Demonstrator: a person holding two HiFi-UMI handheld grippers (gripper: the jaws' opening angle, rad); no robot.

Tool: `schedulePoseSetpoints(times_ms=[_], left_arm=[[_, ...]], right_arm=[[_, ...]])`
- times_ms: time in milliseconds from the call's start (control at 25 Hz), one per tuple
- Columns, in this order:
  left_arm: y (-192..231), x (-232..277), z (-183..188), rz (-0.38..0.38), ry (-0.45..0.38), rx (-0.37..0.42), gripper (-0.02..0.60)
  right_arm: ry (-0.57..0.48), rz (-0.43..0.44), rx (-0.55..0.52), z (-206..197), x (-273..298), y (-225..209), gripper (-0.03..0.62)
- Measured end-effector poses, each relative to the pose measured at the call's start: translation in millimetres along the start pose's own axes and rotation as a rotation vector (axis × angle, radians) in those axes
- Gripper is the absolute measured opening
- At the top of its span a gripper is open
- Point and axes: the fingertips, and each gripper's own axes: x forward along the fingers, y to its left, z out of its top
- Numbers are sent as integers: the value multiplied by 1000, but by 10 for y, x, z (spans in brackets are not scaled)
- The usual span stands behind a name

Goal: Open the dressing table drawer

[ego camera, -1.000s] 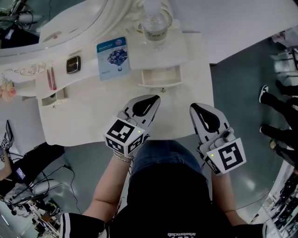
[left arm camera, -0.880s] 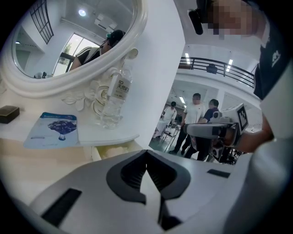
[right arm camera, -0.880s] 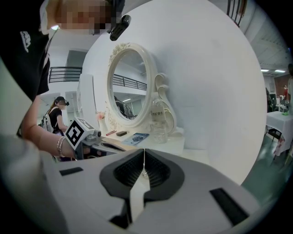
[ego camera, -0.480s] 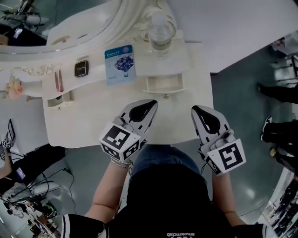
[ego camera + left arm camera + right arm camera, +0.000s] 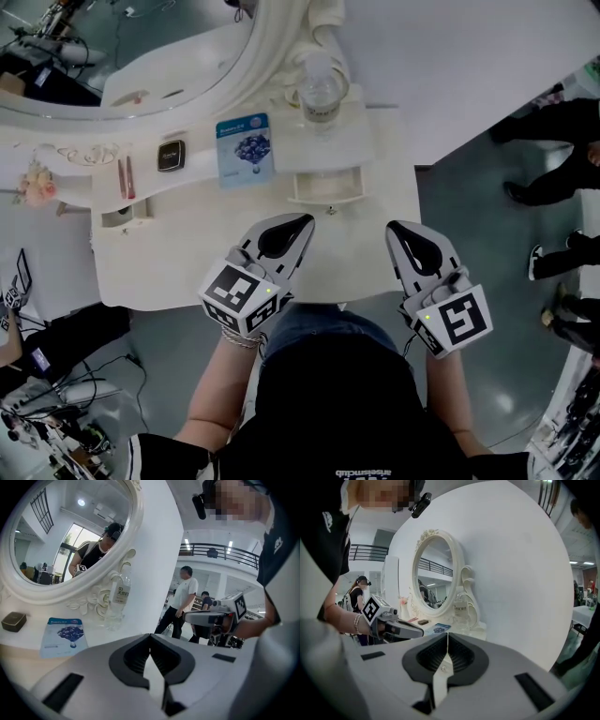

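Both the left claw (image 5: 300,223) and right claw (image 5: 395,228) hang shut and empty near the small drawer (image 5: 325,186), seemingly partly out on the bench (image 5: 178,253) beneath a water bottle (image 5: 321,89), so a jerky tug could topple that bottle.

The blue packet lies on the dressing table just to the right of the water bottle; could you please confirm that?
Not quite. The blue packet lies on the dressing table just to the left of the water bottle, not to its right. The head view shows this.
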Motion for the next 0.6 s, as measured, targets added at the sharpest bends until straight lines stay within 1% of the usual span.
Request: schedulePoseSetpoints(times_ms=[160,440,600], left_arm=[[-12,-36,107,0,-24,14,18],[16,-128,281,23,-67,32,18],[51,-170,406,55,-87,75,18]], right_arm=[[-7,-9,-12,61,-26,-20,20],[-37,-26,1,212,-89,-69,20],[-55,-39,2,296,-127,-119,20]])
